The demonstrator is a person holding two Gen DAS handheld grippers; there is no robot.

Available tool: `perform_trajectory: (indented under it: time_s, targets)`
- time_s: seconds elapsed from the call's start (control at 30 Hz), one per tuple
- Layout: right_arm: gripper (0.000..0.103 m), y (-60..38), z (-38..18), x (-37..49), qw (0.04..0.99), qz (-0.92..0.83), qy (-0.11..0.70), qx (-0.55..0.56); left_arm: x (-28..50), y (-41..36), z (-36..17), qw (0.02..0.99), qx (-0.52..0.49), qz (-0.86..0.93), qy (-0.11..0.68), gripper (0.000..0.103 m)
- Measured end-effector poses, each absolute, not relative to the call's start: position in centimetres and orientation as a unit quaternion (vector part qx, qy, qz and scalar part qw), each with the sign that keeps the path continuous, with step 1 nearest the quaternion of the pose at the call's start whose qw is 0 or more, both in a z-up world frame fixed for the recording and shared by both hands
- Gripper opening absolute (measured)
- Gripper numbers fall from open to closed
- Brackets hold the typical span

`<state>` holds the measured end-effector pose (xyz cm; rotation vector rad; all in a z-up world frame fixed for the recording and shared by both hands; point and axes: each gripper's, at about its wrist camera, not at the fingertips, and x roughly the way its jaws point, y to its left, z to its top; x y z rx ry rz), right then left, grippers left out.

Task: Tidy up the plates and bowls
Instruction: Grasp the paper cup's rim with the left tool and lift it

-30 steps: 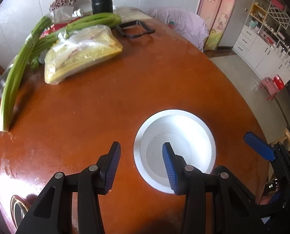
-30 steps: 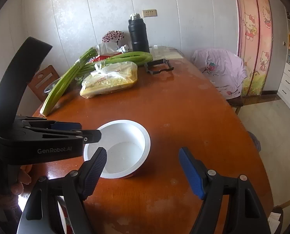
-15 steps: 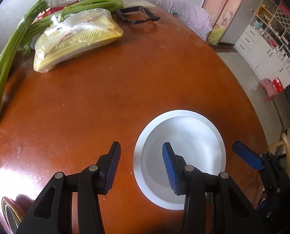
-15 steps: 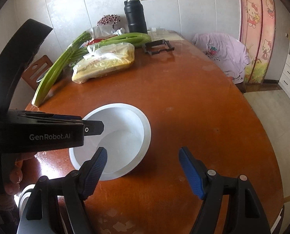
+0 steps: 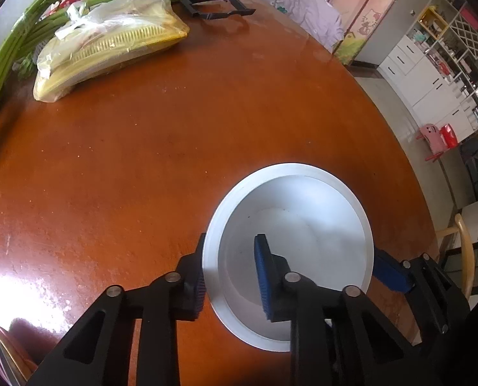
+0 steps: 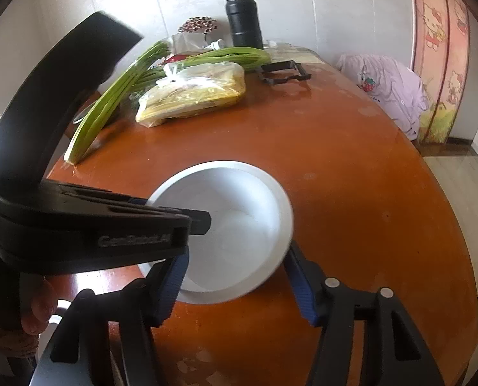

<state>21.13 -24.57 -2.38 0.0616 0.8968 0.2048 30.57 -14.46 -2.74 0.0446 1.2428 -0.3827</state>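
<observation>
I see a white bowl standing upright on the round brown table, near its front edge. My left gripper is clamped on the bowl's near-left rim, one blue pad outside the wall and one inside. My right gripper straddles the bowl's near side; its jaws are closing, with the bowl between them and both pads at its outer wall. Whether they press yet I cannot tell. At the far side lie a bag of noodles, green stalks and a black flask.
</observation>
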Motion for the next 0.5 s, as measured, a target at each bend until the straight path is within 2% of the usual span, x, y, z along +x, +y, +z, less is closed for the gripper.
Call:
perform_trajectory:
  time_s: [0.5]
  targets:
    - [0.060, -24.5, -1.0, 19.8, 0.903, 0.107, 0.415, 0.042, 28.2, -14.4, -0.2, 0.816, 0.038, -0.188, 0.546, 0.027]
